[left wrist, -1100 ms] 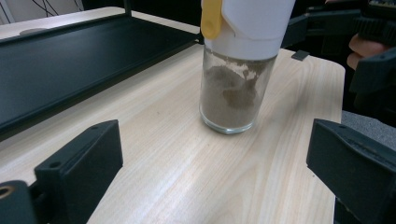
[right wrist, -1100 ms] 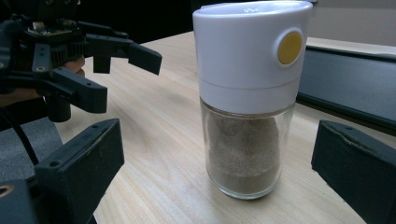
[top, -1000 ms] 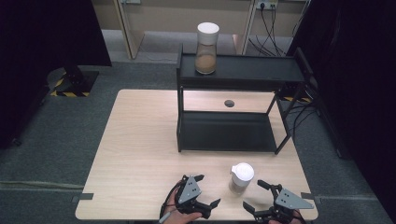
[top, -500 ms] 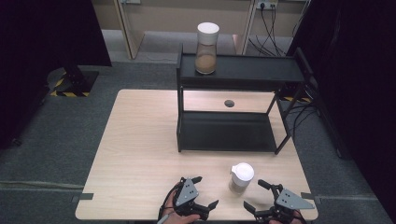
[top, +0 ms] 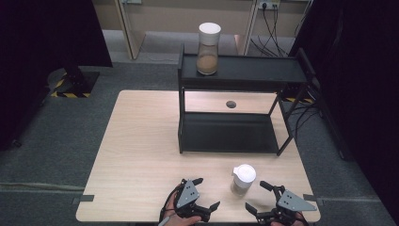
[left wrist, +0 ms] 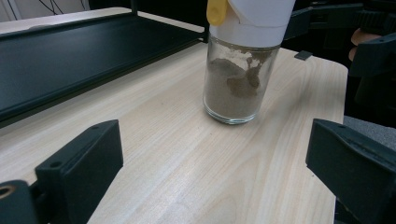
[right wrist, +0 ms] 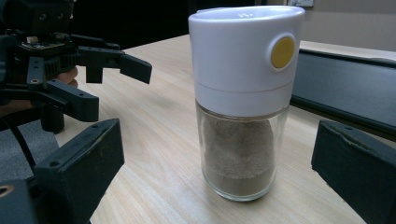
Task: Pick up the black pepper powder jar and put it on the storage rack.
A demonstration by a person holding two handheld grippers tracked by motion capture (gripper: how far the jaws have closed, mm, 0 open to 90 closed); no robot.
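We are bringing the right gripper (top: pixel 258 197), jaws wide apart, up beside the spice jar (top: pixel 243 179); we should be closing squarely on its glass, below the white cap.

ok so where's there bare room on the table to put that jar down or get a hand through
The table is bare left of the black rack and in front of it, up to the left gripper. The rack's lower shelf is bare too. It is crowded at the near right: the small jar stands between the open jaws of both, the right gripper close beside it.
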